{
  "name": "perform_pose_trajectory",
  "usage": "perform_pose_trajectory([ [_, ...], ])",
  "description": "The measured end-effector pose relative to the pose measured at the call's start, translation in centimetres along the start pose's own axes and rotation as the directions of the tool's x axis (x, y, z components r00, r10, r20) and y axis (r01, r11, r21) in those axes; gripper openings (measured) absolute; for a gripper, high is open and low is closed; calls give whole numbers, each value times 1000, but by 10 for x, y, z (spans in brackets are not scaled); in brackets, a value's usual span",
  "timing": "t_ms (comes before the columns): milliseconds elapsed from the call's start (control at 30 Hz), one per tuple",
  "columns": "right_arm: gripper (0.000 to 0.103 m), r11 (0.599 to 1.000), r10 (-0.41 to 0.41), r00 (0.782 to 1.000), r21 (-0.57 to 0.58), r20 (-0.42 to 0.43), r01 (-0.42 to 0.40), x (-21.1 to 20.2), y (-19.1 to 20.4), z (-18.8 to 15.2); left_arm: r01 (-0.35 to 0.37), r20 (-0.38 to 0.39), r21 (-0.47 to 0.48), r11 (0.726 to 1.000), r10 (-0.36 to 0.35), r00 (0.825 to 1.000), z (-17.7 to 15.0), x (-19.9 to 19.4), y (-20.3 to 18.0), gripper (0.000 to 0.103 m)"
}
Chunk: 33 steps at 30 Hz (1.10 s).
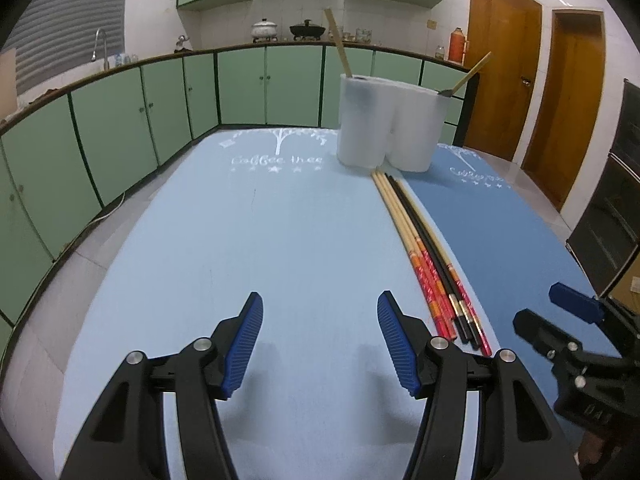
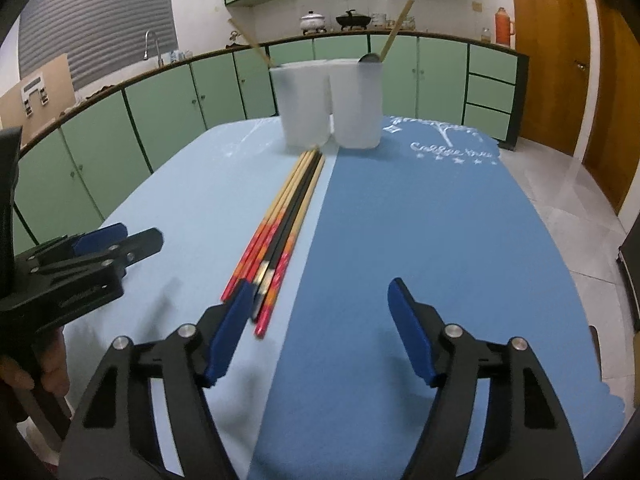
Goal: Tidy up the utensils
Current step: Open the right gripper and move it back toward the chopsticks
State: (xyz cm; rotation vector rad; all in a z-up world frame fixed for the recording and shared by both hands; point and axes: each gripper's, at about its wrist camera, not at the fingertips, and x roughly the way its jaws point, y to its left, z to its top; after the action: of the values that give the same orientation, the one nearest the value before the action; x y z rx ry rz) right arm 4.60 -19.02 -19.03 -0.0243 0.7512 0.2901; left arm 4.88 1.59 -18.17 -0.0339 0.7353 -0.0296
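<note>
Hovering low over the table [image 1: 200,240], left gripper [image 1: 320,344] and right gripper [image 2: 320,332] both gape wide, holding nothing. Chopsticks [image 1: 420,252] lie bundled along the mat seam, at 1 o'clock of the left gripper, tips touching the holder [image 1: 384,124] at 12 o'clock.

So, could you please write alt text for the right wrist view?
The open right gripper hovers over a two-tone blue tablecloth, beside a bundle of red-handled and black chopsticks leading to a white plastic utensil holder.
</note>
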Motion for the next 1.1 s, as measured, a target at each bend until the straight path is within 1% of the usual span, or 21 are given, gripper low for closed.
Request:
perform_pose_trajectory([
  [133,54,1000,-1,1000,-26,-18,1,5,10,-6,-7,-3,1,1000,7,1000,-4,1,0,59],
  [200,46,1000,0,1000,-30,-30,-1,7,12,-7,-9,-3,-6,1000,9,1000,-4,1,2,59],
  [367,35,999,16,998,-50,-61,-19,13,16,-11,-15,0,-15,1000,15,1000,-3,1,5,59],
  [467,30,997,25,997,-74,-69,-30,16,21,-12,-12,-4,-16,1000,11,1000,-2,2,5,59],
  [600,24,997,9,997,-82,-71,-14,17,20,-11,-7,-5,-12,1000,7,1000,-3,3,4,59],
  [733,23,999,-2,997,-32,-78,-1,15,5,-8,-5,-8,-16,1000,5,1000,-2,5,4,59],
  [833,26,999,38,996,20,-84,-37,13,-8,-7,-1,-11,-20,1000,1,1000,-2,6,4,59],
  [967,26,997,78,993,20,-85,-77,11,-5,-10,6,-13,-21,1000,-7,1000,-2,5,2,59],
  [1100,26,997,73,994,11,-81,-72,13,-1,-10,10,-11,-17,1000,-10,1000,-3,3,2,59],
])
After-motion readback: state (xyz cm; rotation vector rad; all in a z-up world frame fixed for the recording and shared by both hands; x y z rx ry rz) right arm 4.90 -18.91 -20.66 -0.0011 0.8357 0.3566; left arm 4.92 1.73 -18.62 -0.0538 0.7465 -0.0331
